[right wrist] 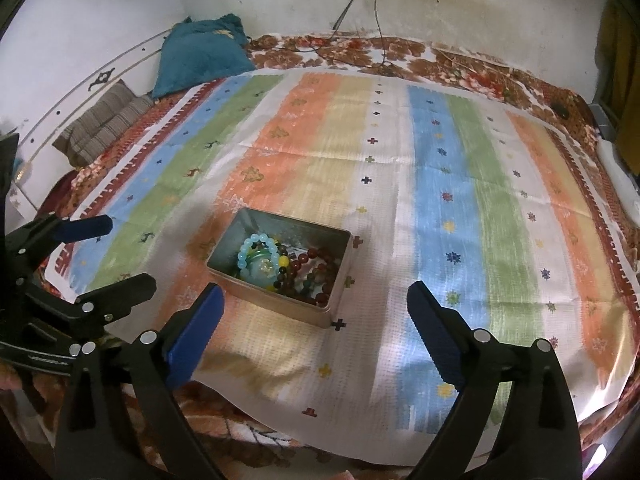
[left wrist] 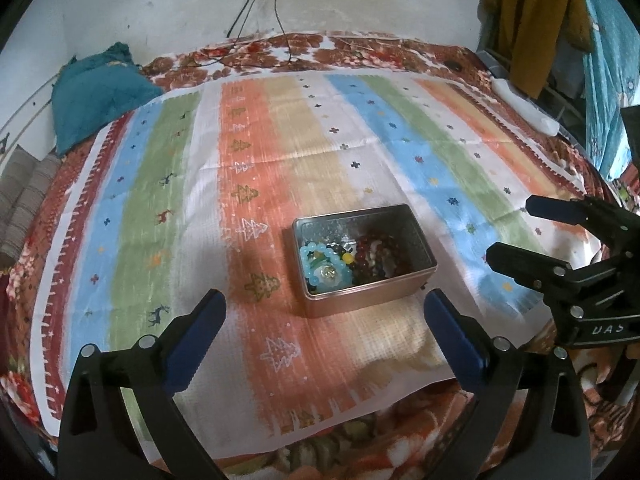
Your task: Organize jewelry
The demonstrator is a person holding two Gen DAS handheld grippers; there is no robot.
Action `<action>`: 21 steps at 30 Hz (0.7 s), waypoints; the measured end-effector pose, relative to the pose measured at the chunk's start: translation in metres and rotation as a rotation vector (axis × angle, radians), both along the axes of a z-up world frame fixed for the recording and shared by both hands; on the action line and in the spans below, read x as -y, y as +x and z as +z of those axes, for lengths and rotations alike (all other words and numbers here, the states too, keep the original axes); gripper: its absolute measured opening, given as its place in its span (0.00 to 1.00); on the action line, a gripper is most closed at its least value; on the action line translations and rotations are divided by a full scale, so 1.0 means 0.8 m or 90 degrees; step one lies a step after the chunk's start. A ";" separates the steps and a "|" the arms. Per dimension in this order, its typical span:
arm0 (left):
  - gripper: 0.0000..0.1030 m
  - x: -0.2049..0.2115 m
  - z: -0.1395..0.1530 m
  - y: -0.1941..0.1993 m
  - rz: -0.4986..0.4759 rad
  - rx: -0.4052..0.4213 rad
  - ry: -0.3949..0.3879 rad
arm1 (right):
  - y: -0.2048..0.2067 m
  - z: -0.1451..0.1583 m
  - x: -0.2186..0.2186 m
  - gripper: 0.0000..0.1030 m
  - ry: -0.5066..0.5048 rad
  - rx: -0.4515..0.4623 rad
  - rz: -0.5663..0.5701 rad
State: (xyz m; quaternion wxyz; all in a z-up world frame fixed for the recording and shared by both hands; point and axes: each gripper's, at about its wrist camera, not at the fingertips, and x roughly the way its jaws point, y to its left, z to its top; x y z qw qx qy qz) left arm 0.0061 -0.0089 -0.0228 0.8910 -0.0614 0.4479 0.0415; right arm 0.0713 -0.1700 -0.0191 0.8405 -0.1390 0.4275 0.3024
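Note:
An open metal tin sits on a striped cloth. Inside lie a light blue bead bracelet and dark red bead bracelets, piled together. My left gripper is open and empty, hovering just in front of the tin. My right gripper is open and empty, near the tin's front right corner. The right gripper also shows in the left wrist view, to the right of the tin. The left gripper shows in the right wrist view, to the left of the tin.
The cloth lies on a bed with a floral blanket. A teal pillow and a striped cushion lie at the back left. Cables hang down the wall. Clothes hang at the right.

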 end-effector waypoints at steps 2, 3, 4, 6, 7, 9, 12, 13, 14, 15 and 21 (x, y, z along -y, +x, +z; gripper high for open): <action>0.95 0.002 0.001 -0.002 -0.001 0.005 0.008 | -0.002 0.002 0.000 0.91 0.008 0.002 0.006; 0.95 0.002 0.003 -0.003 -0.003 0.010 0.009 | -0.002 0.004 0.000 0.91 0.014 0.002 0.008; 0.94 0.001 0.004 -0.005 -0.004 0.017 0.007 | -0.003 0.005 0.002 0.91 0.022 -0.001 0.008; 0.94 0.000 0.008 -0.008 0.003 0.027 0.009 | -0.003 0.007 0.005 0.91 0.034 -0.006 0.009; 0.95 0.000 0.009 -0.010 0.006 0.032 0.010 | -0.004 0.008 0.006 0.91 0.036 -0.006 0.009; 0.95 0.001 0.011 -0.012 0.007 0.040 0.010 | -0.005 0.008 0.006 0.92 0.035 -0.005 0.011; 0.95 0.003 0.014 -0.014 0.004 0.047 0.007 | -0.008 0.009 0.006 0.94 0.030 -0.001 0.016; 0.95 0.003 0.015 -0.015 0.004 0.049 0.006 | -0.009 0.010 0.006 0.94 0.030 0.001 0.017; 0.95 0.003 0.015 -0.015 0.004 0.051 0.005 | -0.010 0.010 0.006 0.94 0.030 0.001 0.017; 0.95 0.003 0.016 -0.016 0.004 0.053 0.004 | -0.011 0.011 0.007 0.94 0.033 0.003 0.016; 0.95 0.004 0.018 -0.020 0.004 0.062 0.000 | -0.015 0.023 0.019 0.94 0.062 0.028 -0.005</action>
